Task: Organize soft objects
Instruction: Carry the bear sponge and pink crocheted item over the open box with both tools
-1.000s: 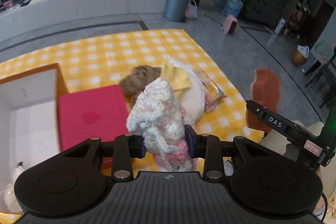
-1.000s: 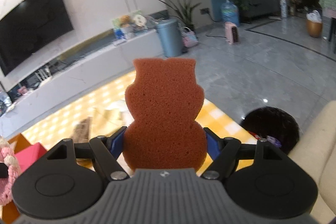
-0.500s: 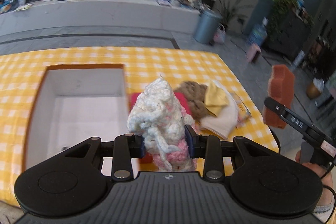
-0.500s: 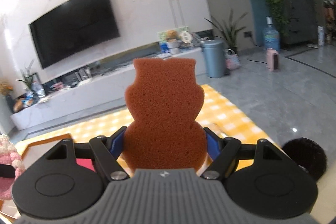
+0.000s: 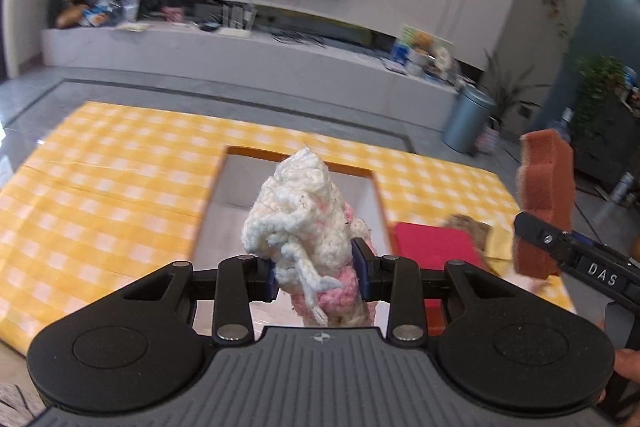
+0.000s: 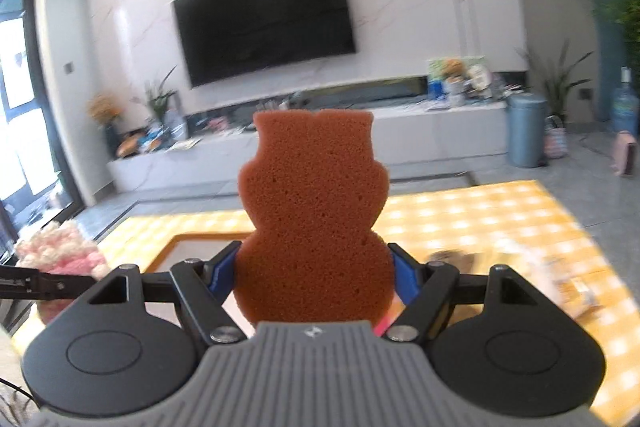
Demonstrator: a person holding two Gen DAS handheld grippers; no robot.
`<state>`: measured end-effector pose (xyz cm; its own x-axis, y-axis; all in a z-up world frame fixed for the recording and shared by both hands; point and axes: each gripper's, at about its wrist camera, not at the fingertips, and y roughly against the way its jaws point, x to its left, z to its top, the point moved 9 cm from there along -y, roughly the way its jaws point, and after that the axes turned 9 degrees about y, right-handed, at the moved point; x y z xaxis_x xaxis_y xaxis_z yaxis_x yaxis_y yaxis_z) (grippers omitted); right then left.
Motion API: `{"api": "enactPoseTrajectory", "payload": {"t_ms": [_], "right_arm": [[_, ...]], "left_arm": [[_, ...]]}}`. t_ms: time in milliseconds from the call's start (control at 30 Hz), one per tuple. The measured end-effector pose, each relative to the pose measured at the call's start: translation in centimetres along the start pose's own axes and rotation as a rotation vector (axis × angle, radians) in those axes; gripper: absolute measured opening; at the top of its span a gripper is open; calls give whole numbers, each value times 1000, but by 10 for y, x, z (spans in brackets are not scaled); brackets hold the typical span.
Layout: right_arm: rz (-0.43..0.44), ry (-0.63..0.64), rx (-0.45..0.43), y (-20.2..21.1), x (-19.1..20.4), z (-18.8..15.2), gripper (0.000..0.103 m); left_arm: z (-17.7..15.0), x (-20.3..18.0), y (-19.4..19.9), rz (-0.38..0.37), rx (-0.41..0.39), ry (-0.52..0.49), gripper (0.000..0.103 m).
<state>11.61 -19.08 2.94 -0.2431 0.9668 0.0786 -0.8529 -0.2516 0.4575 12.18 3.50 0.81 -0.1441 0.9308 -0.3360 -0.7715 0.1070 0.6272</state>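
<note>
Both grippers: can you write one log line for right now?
left gripper: shut on crochet toy | right gripper: shut on orange sponge | box: ahead

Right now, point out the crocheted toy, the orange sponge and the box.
crocheted toy [image 5: 304, 211], left wrist view, white upper body.
orange sponge [image 6: 312, 227], right wrist view, middle of its face.
box [image 5: 298, 157], left wrist view, far orange rim.

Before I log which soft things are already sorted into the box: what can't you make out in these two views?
- Box floor, left wrist view: the crocheted toy in the left gripper covers the middle.
- Box, right wrist view: the orange sponge in the right gripper hides nearly all of it.
- Pile beside the red block: motion-blurred in both views and partly behind the right gripper in the left wrist view.
</note>
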Motion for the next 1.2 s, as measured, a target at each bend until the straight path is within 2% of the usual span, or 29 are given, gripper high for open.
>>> {"api": "enactPoseTrajectory", "payload": {"t_ms": [67, 167, 233, 400, 500, 633, 700, 867, 1000, 1100, 1200], "right_arm": [[49, 13, 32, -15, 26, -3, 75], [119, 25, 84, -36, 61, -10, 75], [143, 41, 123, -52, 78, -16, 74], [156, 105, 232, -86, 115, -37, 74], [134, 208, 333, -99, 137, -61, 74], [90, 343, 455, -107, 147, -91, 74], [75, 332, 511, -110, 144, -100, 74], [51, 377, 603, -119, 146, -100, 74], [46, 515, 712, -128, 159, -113, 74], [34, 592, 786, -141, 148, -114, 74], [-19, 687, 833, -148, 148, -120, 75]], "left_arm": [[0, 12, -5, 6, -8, 20, 40], [4, 24, -5, 4, -79, -8, 41], [7, 30, -9, -3, -96, -8, 41], [8, 51, -16, -37, -75, 33, 41], [7, 59, -21, -39, -49, 66, 41], [6, 67, -23, -18, -46, 96, 41], [7, 68, -22, -5, -56, 95, 41], [6, 73, -22, -21, -42, 123, 41], [8, 82, -23, -22, -37, 150, 41], [10, 86, -21, -28, -39, 167, 41], [10, 86, -22, -24, -32, 177, 41]]}}
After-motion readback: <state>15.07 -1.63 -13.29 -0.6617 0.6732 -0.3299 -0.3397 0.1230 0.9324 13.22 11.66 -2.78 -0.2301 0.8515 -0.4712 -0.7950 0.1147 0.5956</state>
